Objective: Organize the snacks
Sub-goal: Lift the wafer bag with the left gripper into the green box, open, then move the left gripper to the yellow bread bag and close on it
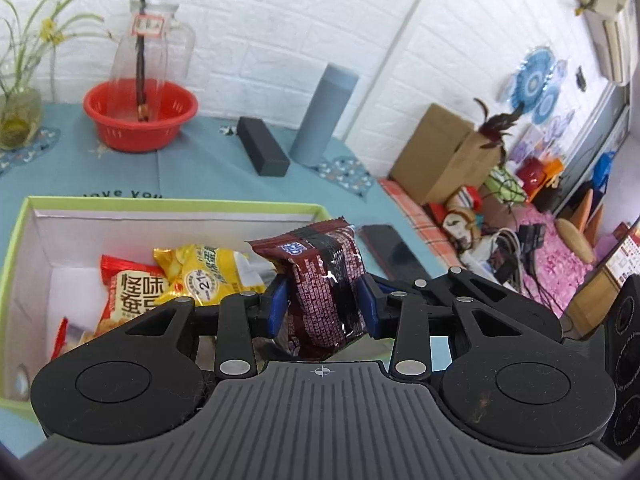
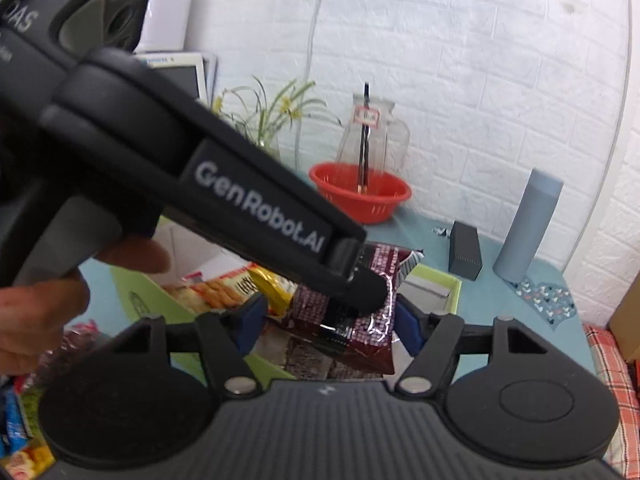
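Left gripper (image 1: 322, 306) clamped on dark red snack packet (image 1: 326, 280), blue pads pressing both sides, above green-rimmed box (image 1: 176, 205). Beyond left finger: yellow packet (image 1: 200, 276) marked "21", red packet (image 1: 130, 290) with Chinese characters. Right gripper (image 2: 326, 326) spread wide, gripping nothing, same packet (image 2: 360, 340) between fingers. "GenRobot.AI" legible only in right wrist view, on left gripper's body (image 2: 260, 208).

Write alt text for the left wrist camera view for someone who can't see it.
The left gripper clamps a dark red snack packet above the right end of a green-rimmed box holding yellow and red snack bags, on a blue tablecloth.
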`<state>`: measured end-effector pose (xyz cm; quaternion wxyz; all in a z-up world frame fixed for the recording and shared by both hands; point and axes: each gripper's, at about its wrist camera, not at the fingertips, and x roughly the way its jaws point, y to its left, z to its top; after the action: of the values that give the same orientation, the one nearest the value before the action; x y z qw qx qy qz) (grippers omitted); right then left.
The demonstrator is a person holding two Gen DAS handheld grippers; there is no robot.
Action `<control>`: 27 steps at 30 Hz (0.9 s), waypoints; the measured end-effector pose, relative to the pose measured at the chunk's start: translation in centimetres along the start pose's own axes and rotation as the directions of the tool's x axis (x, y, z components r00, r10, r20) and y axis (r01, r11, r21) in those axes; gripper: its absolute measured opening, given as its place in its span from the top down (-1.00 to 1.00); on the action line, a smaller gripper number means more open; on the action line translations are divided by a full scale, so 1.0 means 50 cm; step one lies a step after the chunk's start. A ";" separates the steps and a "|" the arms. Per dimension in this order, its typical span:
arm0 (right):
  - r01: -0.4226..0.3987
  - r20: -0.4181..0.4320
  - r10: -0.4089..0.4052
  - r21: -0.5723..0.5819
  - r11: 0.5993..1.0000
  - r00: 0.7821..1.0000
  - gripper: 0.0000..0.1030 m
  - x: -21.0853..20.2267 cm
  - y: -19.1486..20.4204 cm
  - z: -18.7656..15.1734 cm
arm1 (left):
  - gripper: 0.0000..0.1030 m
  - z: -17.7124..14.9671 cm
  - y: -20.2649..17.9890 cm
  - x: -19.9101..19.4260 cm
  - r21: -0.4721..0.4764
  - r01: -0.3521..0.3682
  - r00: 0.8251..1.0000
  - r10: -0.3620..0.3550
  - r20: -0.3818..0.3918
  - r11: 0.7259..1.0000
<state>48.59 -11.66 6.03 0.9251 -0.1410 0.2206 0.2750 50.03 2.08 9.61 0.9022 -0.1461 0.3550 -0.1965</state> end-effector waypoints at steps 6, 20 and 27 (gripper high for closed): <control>0.071 0.053 -0.071 -0.012 0.997 0.996 -0.65 -0.026 -0.008 -0.018 | 0.03 -0.008 0.032 -0.018 0.002 0.004 0.999 -0.004 0.052 1.000; -0.129 0.018 0.130 -0.055 0.990 0.991 -0.81 -0.252 0.231 -0.150 | -0.31 -0.227 0.006 -0.277 0.021 -0.022 0.992 0.019 0.127 1.000; -0.274 -0.058 0.278 0.076 0.959 0.959 -0.81 -0.260 0.328 -0.216 | -0.24 -0.373 0.026 -0.306 -0.036 -0.034 0.999 0.035 0.014 0.999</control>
<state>25.87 -8.35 0.73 0.8740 -0.0866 0.2785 0.3888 27.08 7.93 4.85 0.9053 -0.1574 0.3545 -0.1735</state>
